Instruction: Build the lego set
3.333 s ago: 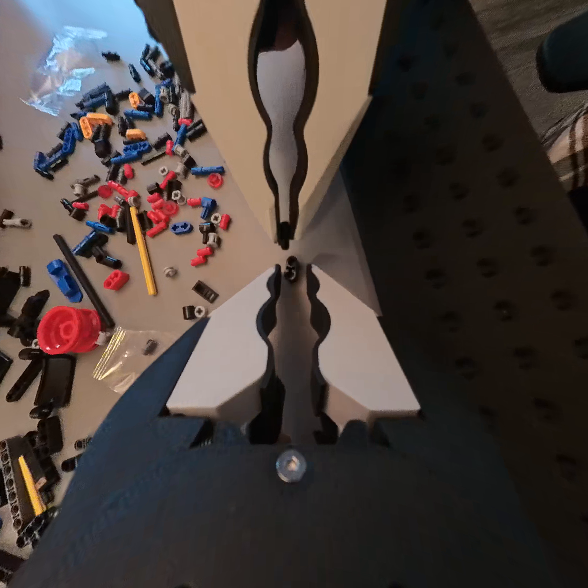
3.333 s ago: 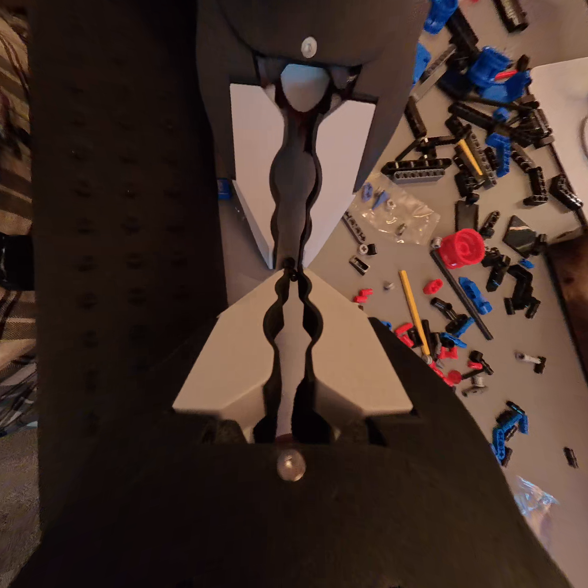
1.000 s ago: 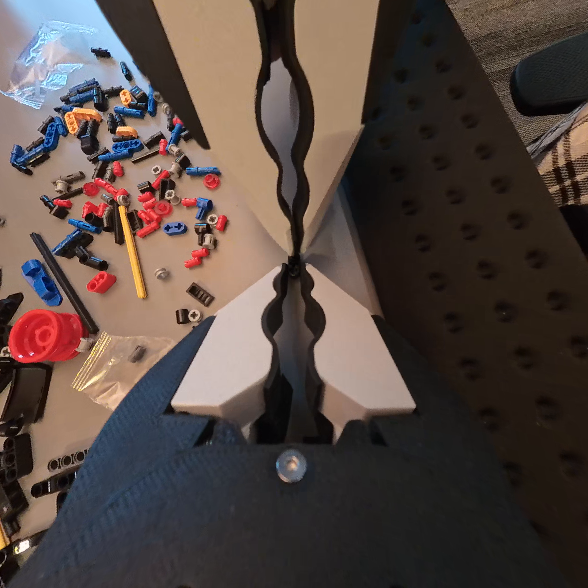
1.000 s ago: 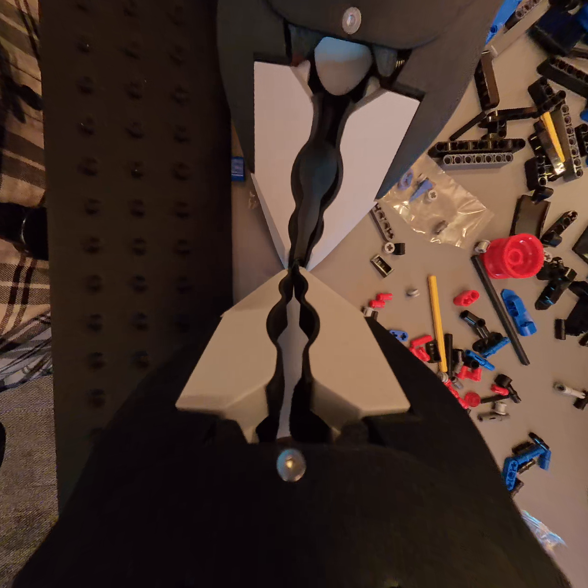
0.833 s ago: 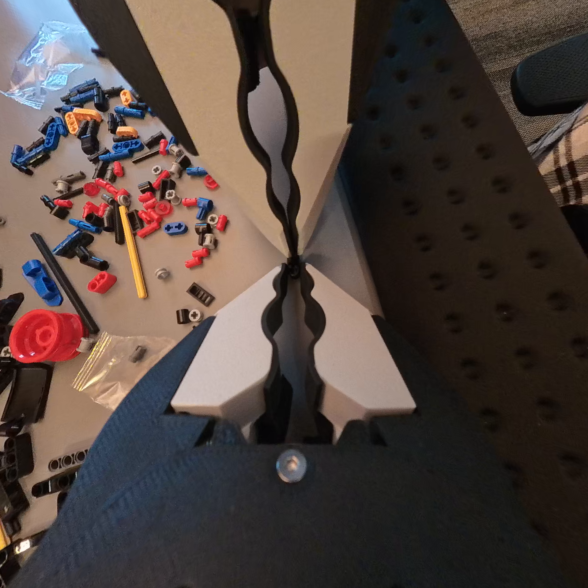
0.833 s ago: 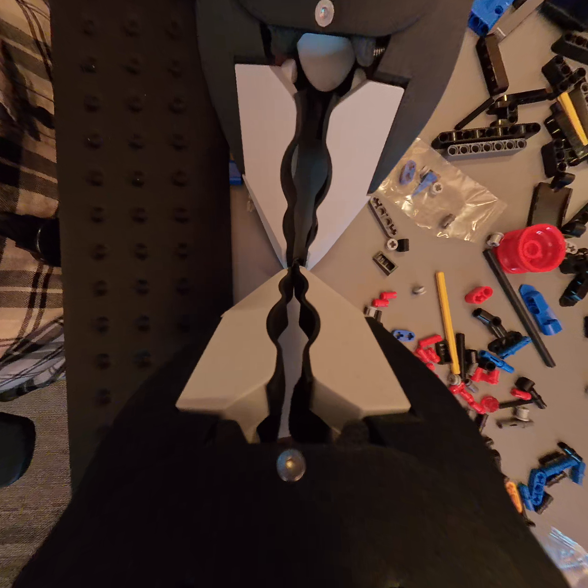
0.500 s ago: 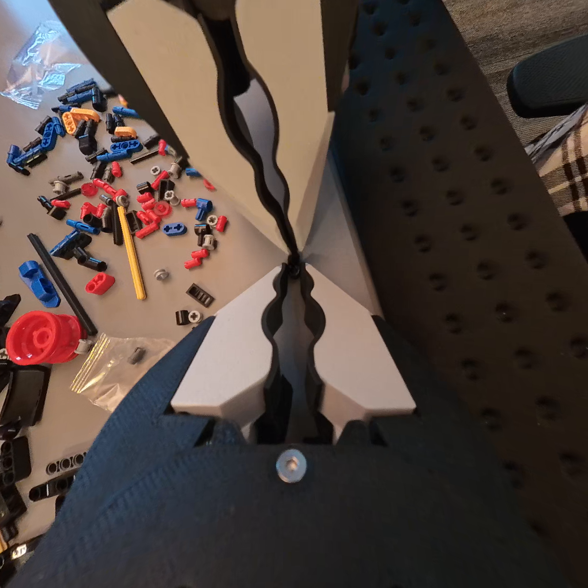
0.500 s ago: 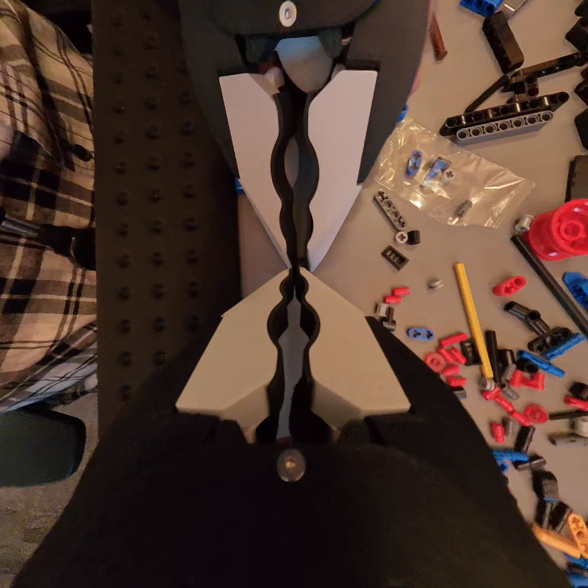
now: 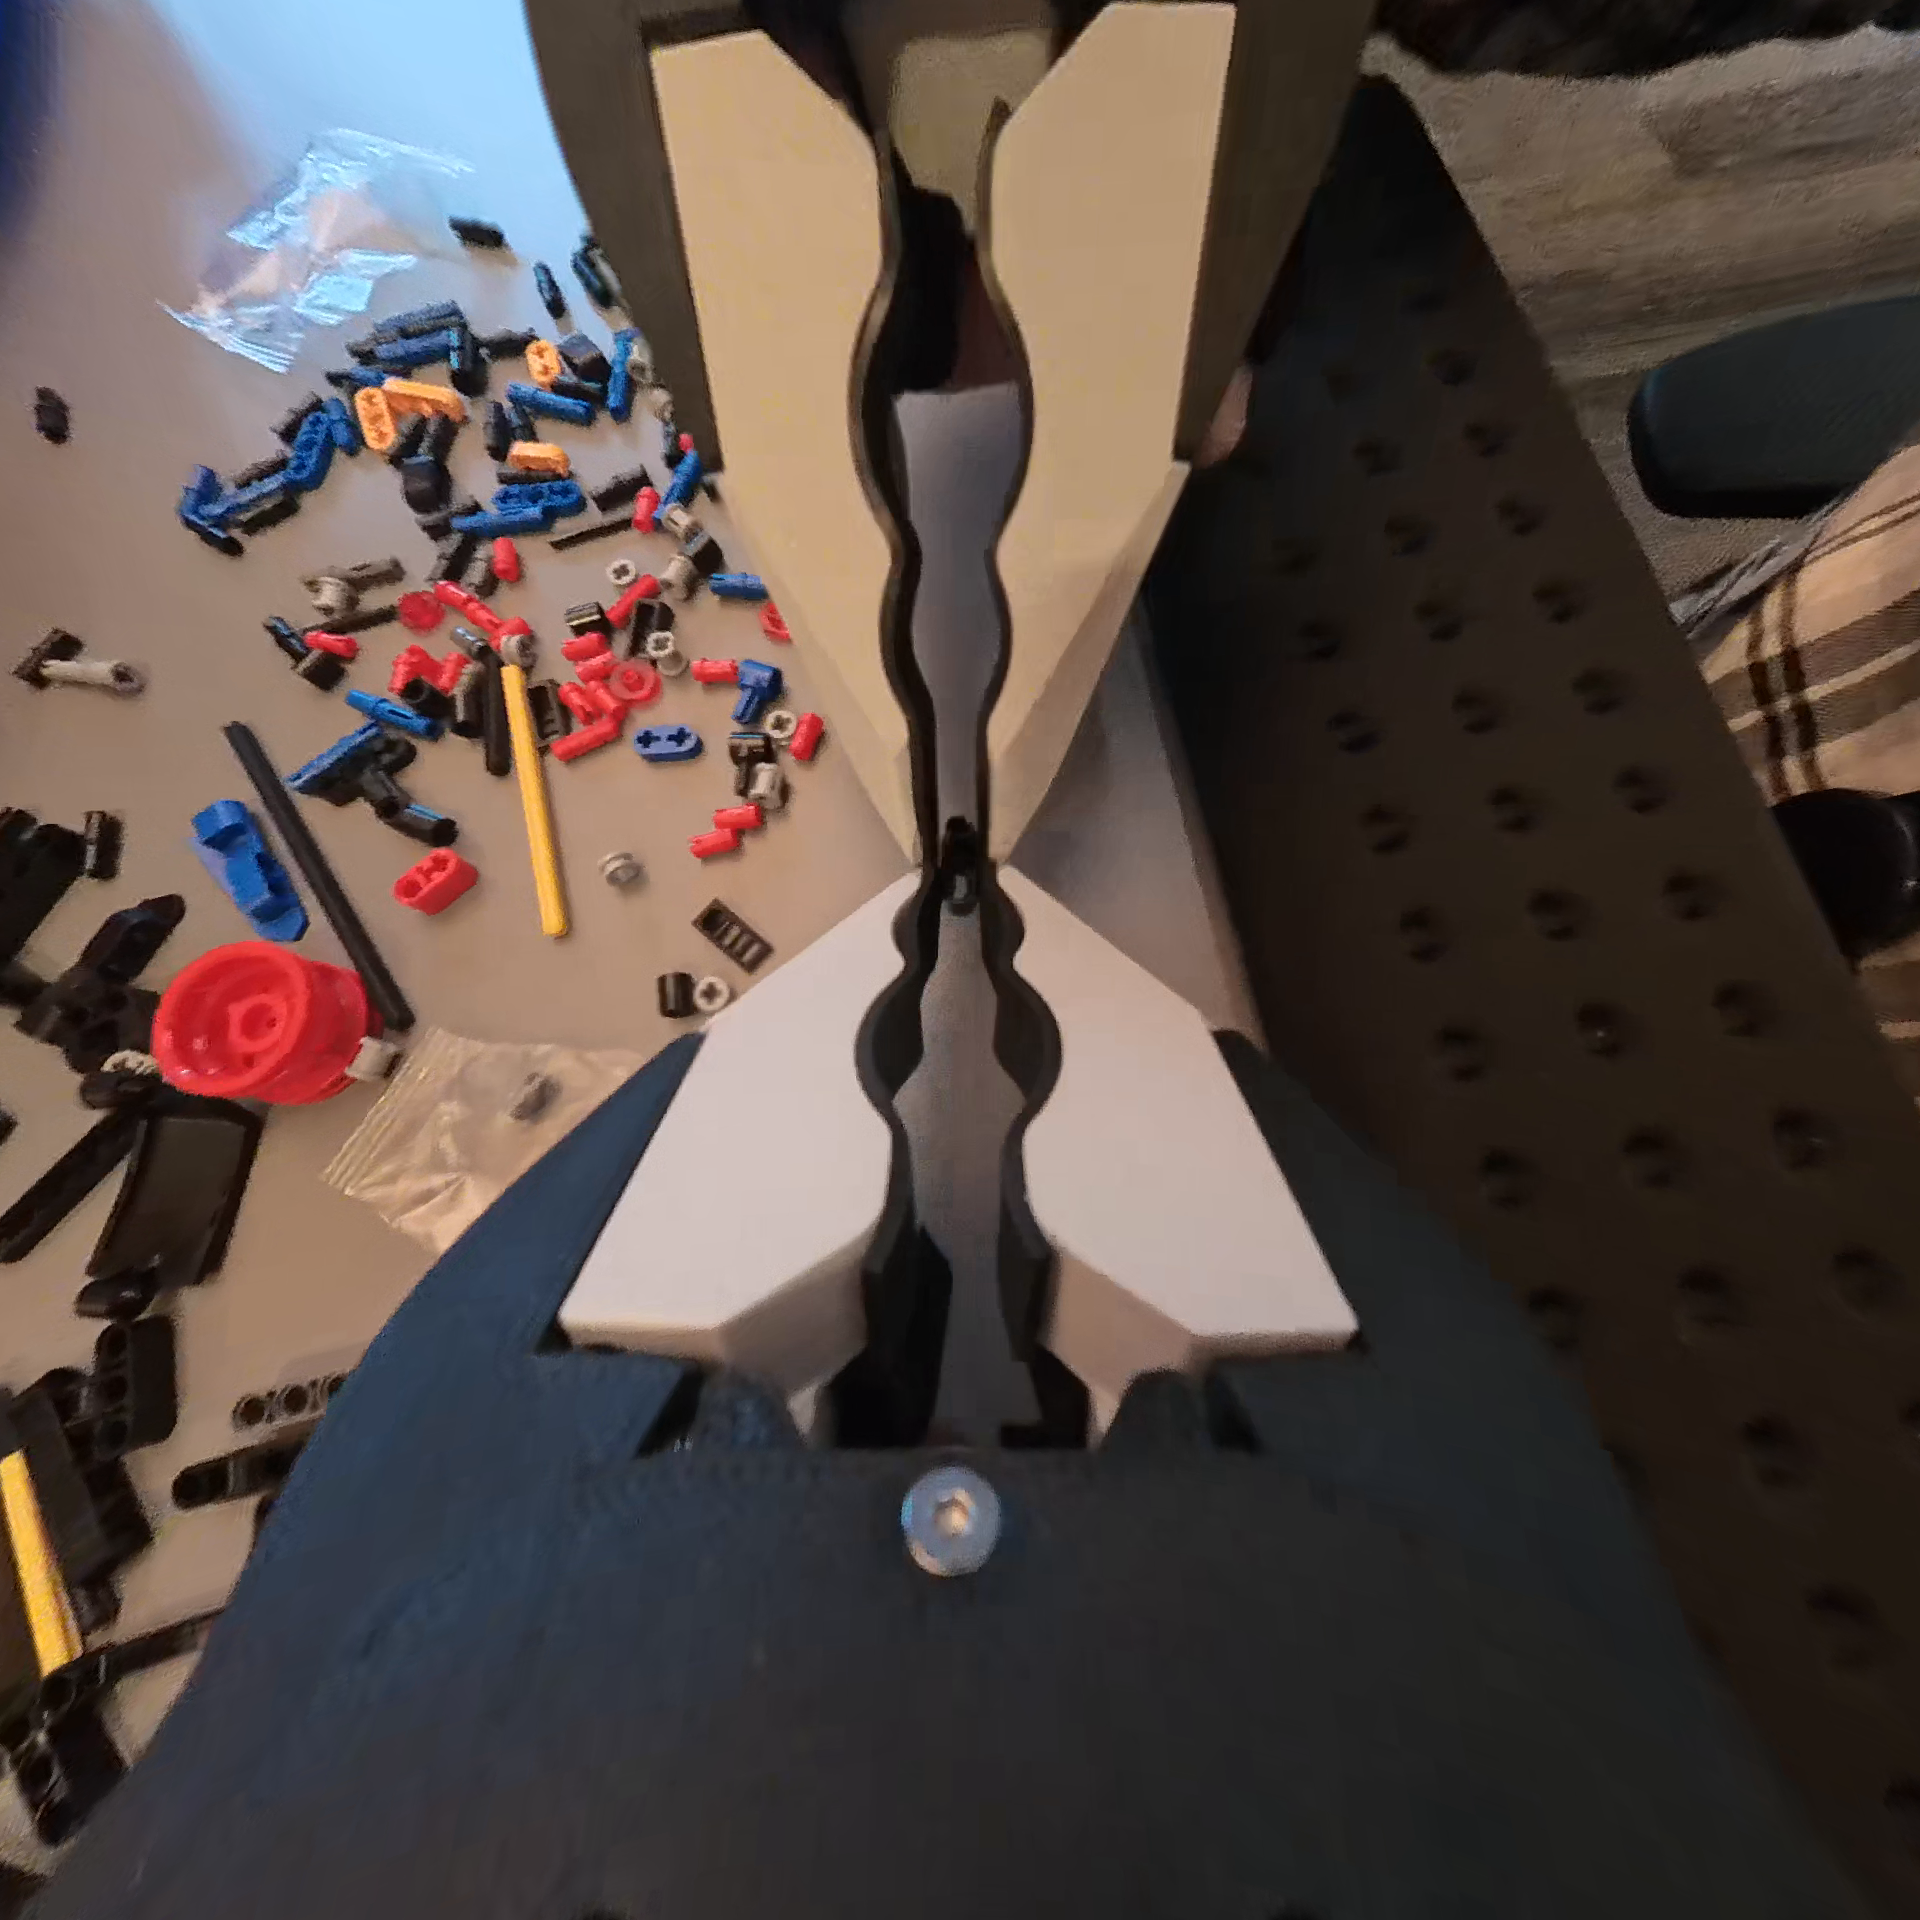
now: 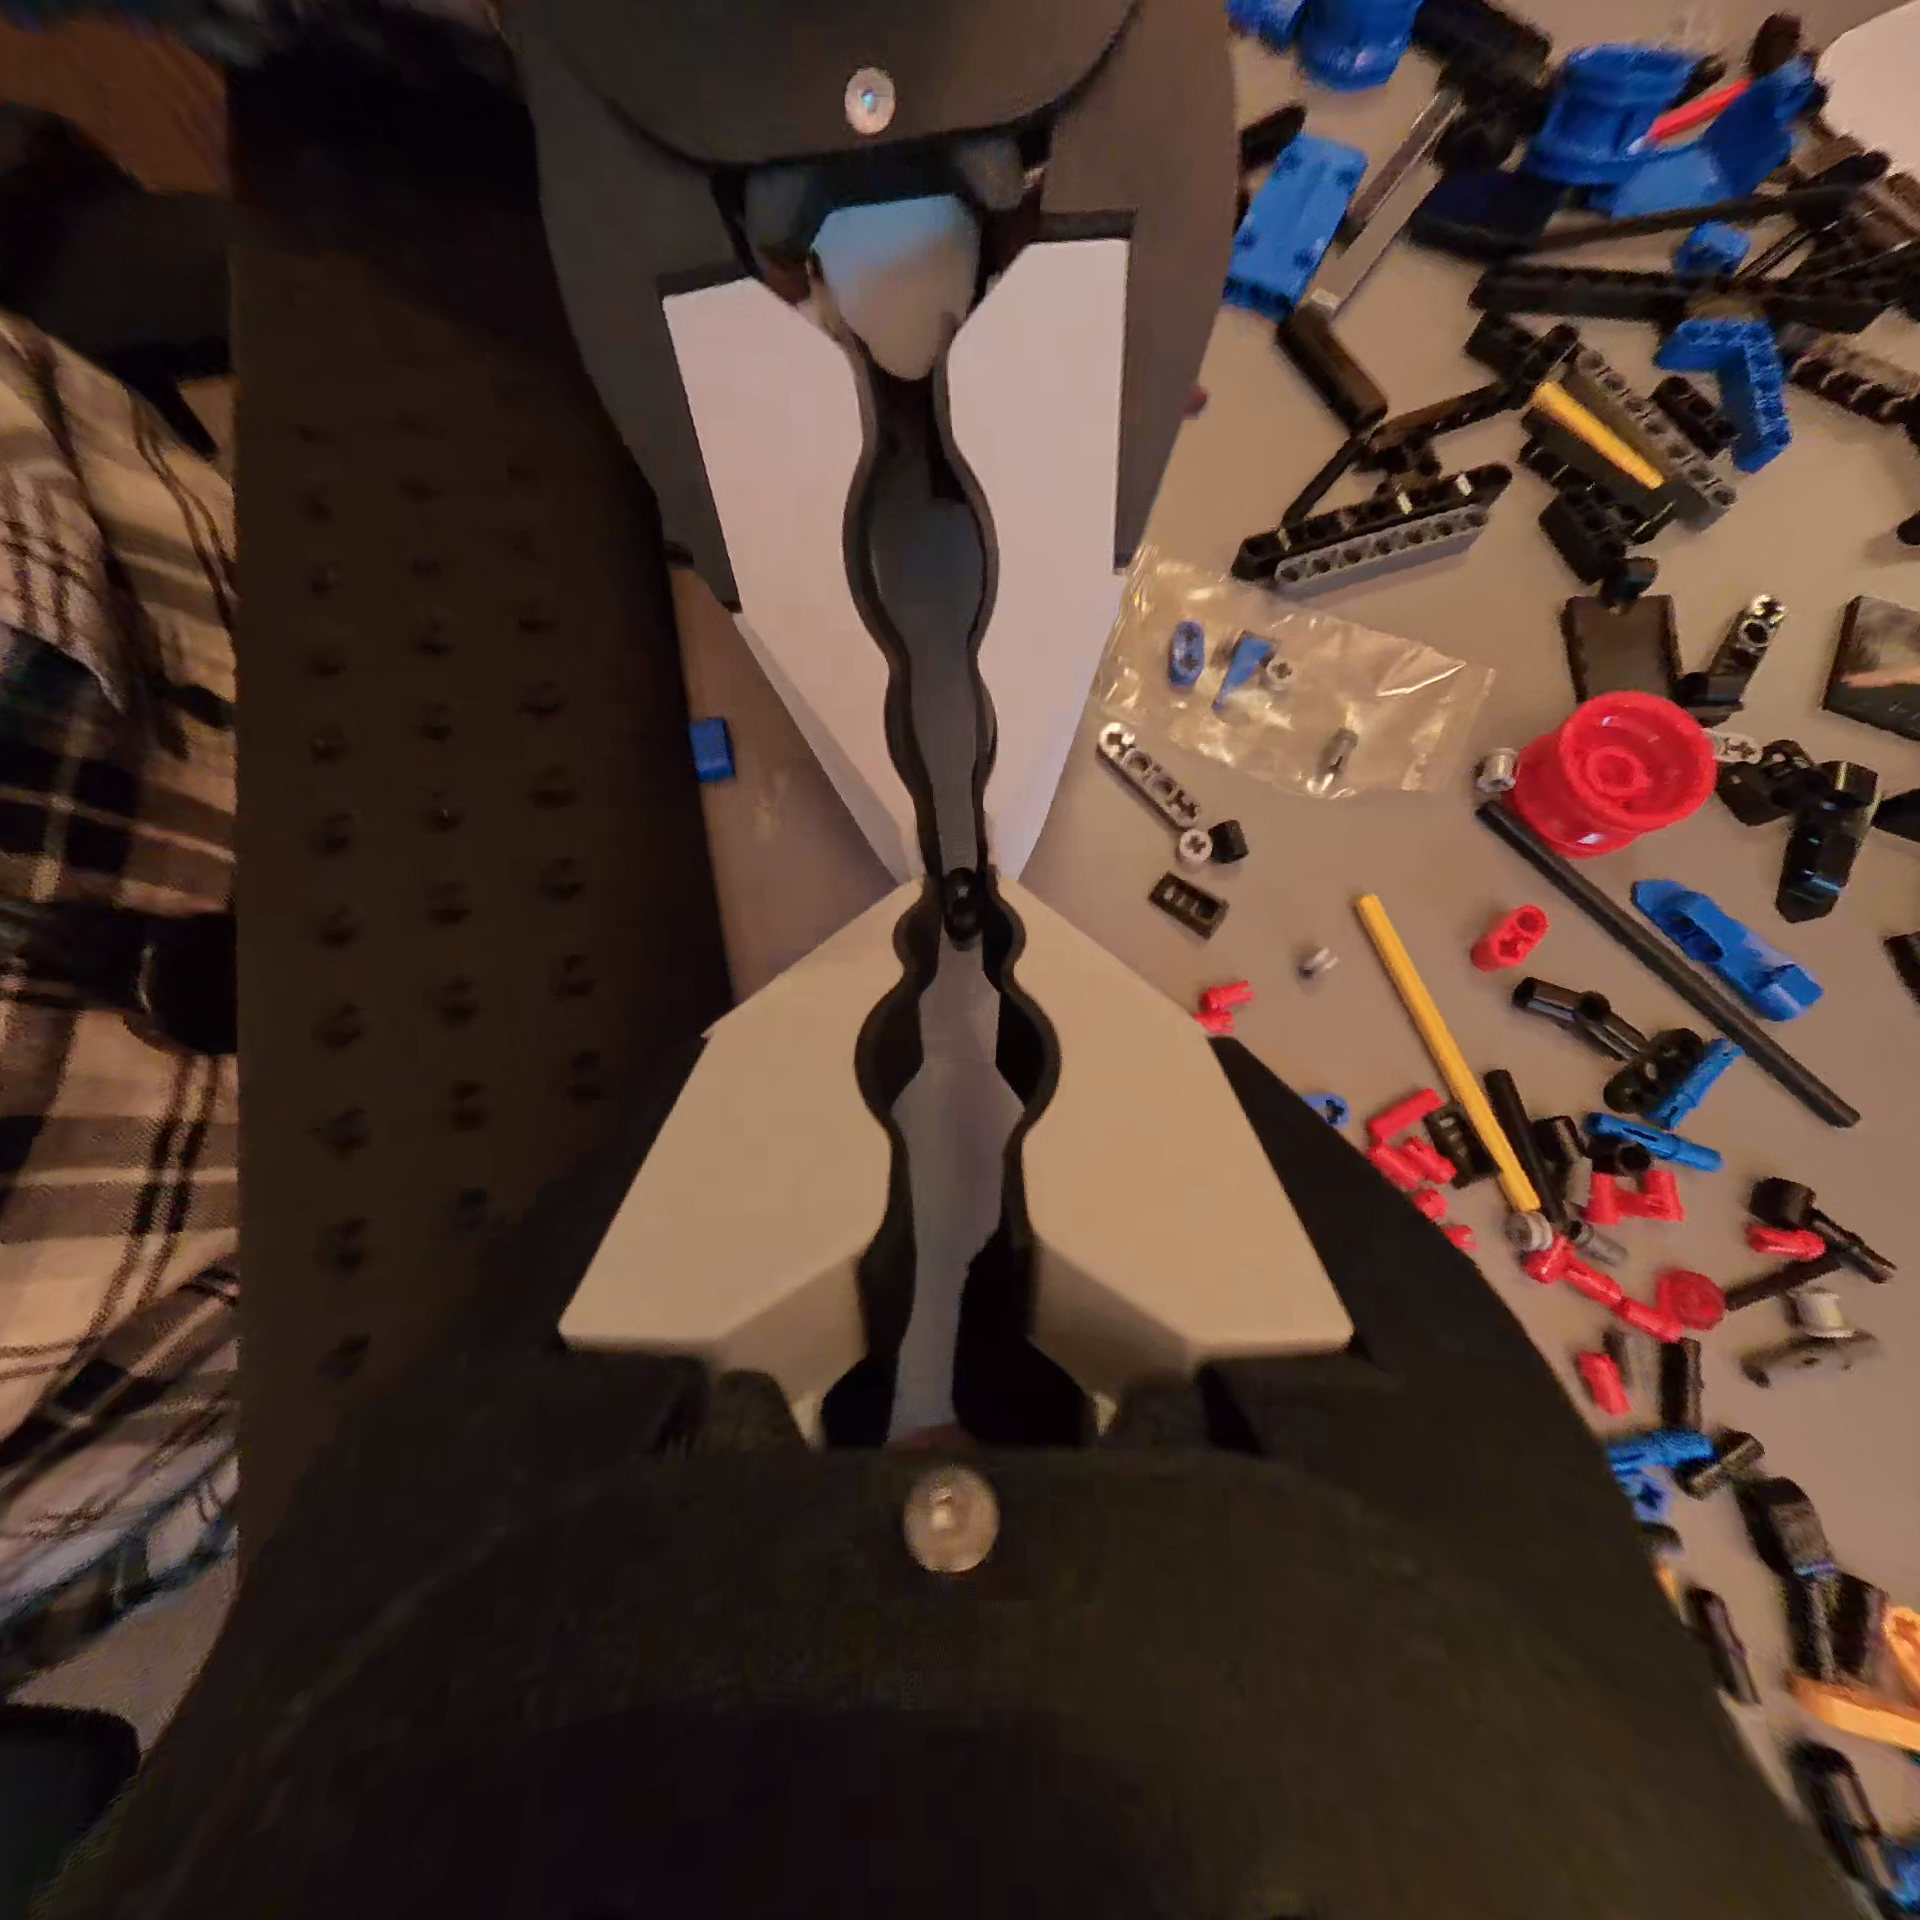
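Both tips meet over the table's [image 9: 1164,790] near edge: left gripper [image 9: 957,902] and right gripper [image 10: 962,914] each clenched, seemingly on one small black piece [image 10: 960,902]. Loose parts [image 9: 582,675] crowd nine o'clock in the left wrist view.

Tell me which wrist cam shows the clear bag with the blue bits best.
Right wrist view: the clear bag lies flat and unobstructed, blue pieces visible inside. Left wrist view shows only part of it, the rest hidden behind the left tongs' body, no blue visible.

Two tongs [image 9: 957,902] [image 10: 961,914], one red wheel [image 9: 249,1020], two clear bags [image 10: 1299,691] [image 9: 322,244].
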